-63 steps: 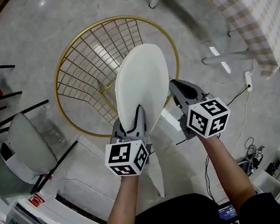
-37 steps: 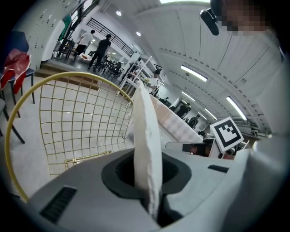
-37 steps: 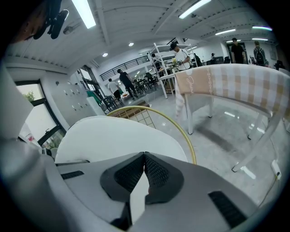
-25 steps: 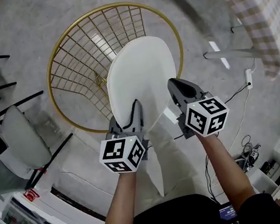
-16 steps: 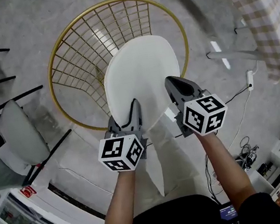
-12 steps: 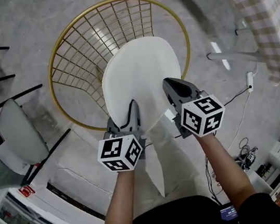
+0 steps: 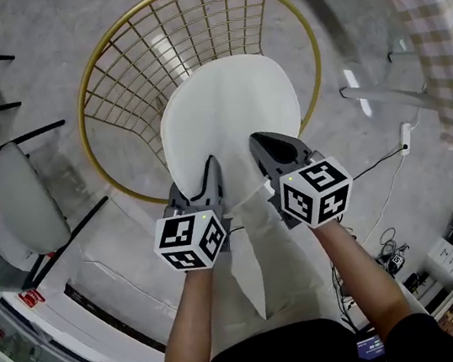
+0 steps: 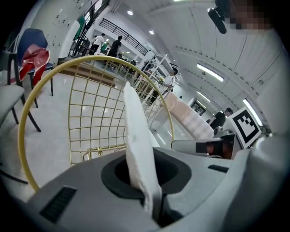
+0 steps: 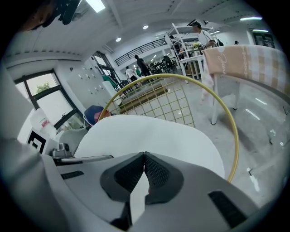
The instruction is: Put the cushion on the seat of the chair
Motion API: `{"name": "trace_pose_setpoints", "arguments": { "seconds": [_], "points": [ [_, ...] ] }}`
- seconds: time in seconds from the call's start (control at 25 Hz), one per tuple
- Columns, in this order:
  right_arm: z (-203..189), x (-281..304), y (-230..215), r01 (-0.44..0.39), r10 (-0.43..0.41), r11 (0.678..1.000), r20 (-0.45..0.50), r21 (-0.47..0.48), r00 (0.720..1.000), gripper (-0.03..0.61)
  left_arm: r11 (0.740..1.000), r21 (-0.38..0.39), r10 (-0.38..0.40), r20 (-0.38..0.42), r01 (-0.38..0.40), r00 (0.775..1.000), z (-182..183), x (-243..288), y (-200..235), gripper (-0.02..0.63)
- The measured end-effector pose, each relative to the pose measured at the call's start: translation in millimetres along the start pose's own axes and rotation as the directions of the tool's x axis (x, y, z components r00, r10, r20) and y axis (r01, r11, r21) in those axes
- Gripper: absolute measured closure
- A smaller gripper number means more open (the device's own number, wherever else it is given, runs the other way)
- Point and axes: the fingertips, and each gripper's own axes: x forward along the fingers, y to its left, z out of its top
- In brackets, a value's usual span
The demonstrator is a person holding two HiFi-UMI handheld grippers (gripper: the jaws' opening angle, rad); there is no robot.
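From the head view, the white cushion (image 7: 230, 120) is in the middle of the frame. It hangs over the round gold wire chair (image 7: 105, 63). The left tongs (image 7: 209, 170) pinch its near edge at the lower left. The right tongs (image 7: 260, 145) pinch the same edge just beside them. The wire seat is like a big bowl, and I see nothing lying in it. I cannot tell if the cushion touches the wires yet. A grey chair (image 7: 18, 209) stands well apart at the left.

In the left gripper view, the cushion (image 8: 136, 140) stands up on its thin edge in the middle. The tongs are nearly closed and squeeze it tight. The gold rim (image 8: 27, 122) curves behind it.

In the right gripper view, the tongs are pressed together on the cushion's edge. The wide white top (image 9: 149, 138) spreads out ahead, with the gold rim (image 9: 226, 118) past it.

I think this is the putting-down step. Next, both tongs should go lower until the cushion lies flat in the seat. Then they should open and let go.
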Motion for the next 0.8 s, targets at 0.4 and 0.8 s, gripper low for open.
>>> {"name": "trace_pose_setpoints", "arguments": {
  "seconds": [0.4,0.8],
  "points": [
    [-21.0,28.5,35.6,-0.093,0.09,0.995,-0.069,-0.041,0.994,0.558,1.0,-0.016,0.02,0.0,-0.02,1.0,-10.4,3.0,16.2,0.56],
    [-42.6,53.4,57.0,-0.152,0.145,0.987,-0.125,-0.05,0.981,0.558,0.999,-0.027,0.031,0.004,-0.03,1.0,-19.3,4.4,26.4,0.56]
  ]
}}
